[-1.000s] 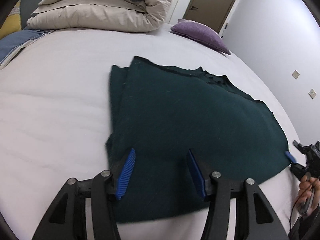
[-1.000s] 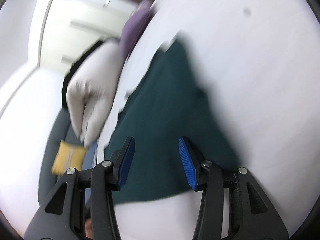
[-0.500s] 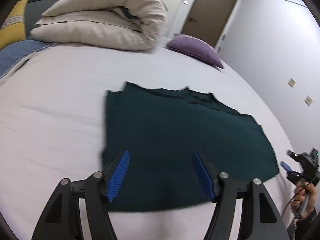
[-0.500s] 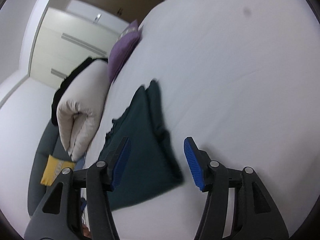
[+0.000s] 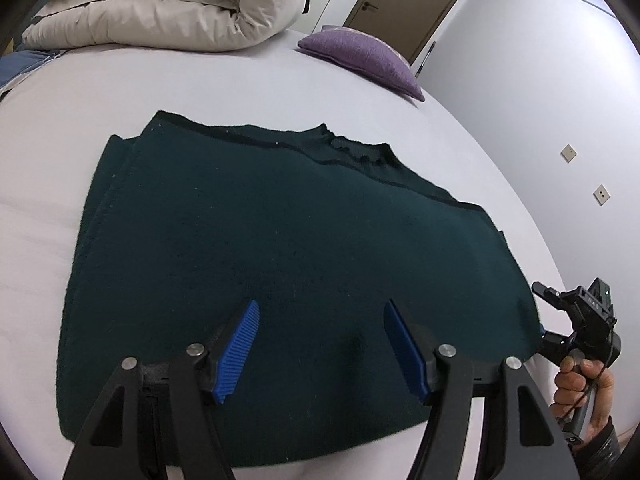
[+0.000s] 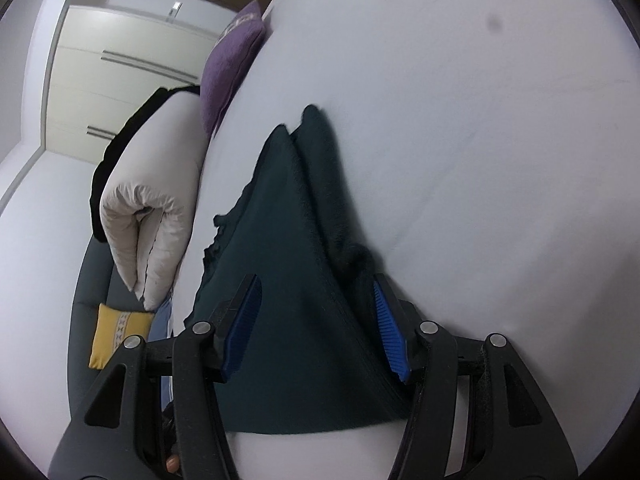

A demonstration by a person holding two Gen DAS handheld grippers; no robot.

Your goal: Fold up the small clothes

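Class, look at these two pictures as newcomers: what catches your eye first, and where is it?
A dark green garment lies folded flat in the middle of the white bed. At the bed's far end sit a rolled cream duvet and a purple pillow.

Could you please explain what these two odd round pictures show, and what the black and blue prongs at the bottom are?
No robot here: a person holds a hand-worn two-finger tool in each hand, each with a wide-angle camera looking along its fingers. One picture comes from the left tool, the other from the right tool; the left view also catches the right one, gripped by the person's hand. On the bed lies a dark green garment, folded flat. A rolled duvet and purple pillow sit further back. Both tools hover open over the garment's near edge; neither holds anything.
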